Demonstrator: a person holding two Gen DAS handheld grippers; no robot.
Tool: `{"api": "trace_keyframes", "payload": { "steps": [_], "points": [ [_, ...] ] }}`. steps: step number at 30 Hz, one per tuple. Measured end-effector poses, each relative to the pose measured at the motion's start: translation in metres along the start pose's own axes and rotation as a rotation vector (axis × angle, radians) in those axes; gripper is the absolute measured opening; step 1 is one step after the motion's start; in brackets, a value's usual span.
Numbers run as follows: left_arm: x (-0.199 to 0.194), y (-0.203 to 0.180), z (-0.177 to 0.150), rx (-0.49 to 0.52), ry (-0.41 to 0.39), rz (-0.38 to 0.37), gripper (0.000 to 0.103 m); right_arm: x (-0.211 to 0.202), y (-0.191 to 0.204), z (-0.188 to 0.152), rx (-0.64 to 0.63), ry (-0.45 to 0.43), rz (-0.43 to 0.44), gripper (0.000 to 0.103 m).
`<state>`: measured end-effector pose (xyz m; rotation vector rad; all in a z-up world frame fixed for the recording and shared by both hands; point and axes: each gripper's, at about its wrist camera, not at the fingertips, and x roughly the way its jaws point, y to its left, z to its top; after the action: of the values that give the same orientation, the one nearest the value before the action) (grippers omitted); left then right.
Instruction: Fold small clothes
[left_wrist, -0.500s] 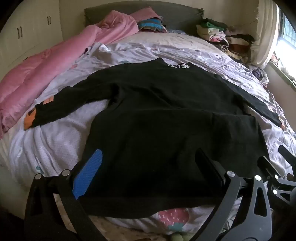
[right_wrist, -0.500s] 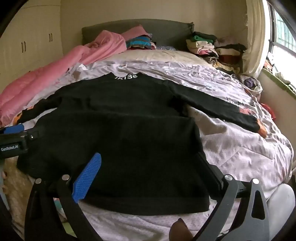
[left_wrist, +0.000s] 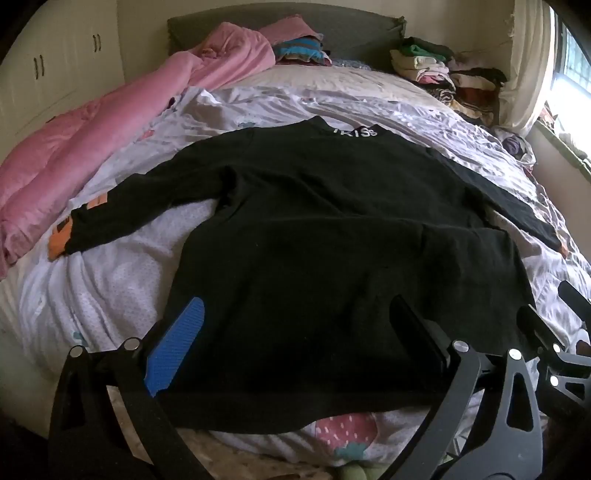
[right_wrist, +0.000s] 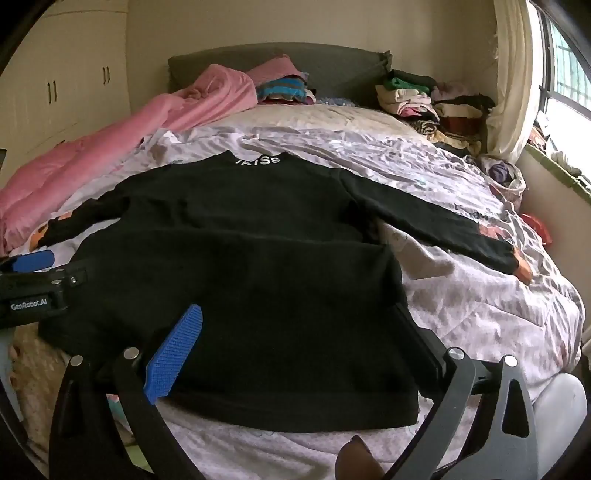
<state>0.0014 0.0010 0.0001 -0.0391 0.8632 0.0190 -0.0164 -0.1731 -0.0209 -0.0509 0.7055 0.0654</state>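
Holding both my left gripper (left_wrist: 295, 339) and right gripper (right_wrist: 295, 339) wide open and empty, I judge the black sweater (left_wrist: 332, 240) soft, light and floppy; its near hem corners seem best to pinch.

A wide bed (right_wrist: 480, 295) fills the room, its pale, wrinkled sheet printed with strawberries. A grey upholstered headboard (right_wrist: 332, 70) stands against the cream back wall (right_wrist: 295, 22). Cream wardrobe doors (right_wrist: 55, 92) with dark handles line the left side. On the right, daylight enters through a barred window (right_wrist: 561, 70) — a cream curtain (right_wrist: 513, 74) hangs beside it, above a green sill (right_wrist: 554, 173).
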Motion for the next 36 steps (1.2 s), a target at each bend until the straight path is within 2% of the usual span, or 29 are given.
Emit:
{"api": "trace_keyframes", "payload": {
  "steps": [36],
  "points": [
    [-0.0007,-0.0013,-0.0011,0.002,-0.01,0.001,0.094,-0.007,0.0051,0.0037,-0.017,-0.016,0.004,0.099]
  ]
}}
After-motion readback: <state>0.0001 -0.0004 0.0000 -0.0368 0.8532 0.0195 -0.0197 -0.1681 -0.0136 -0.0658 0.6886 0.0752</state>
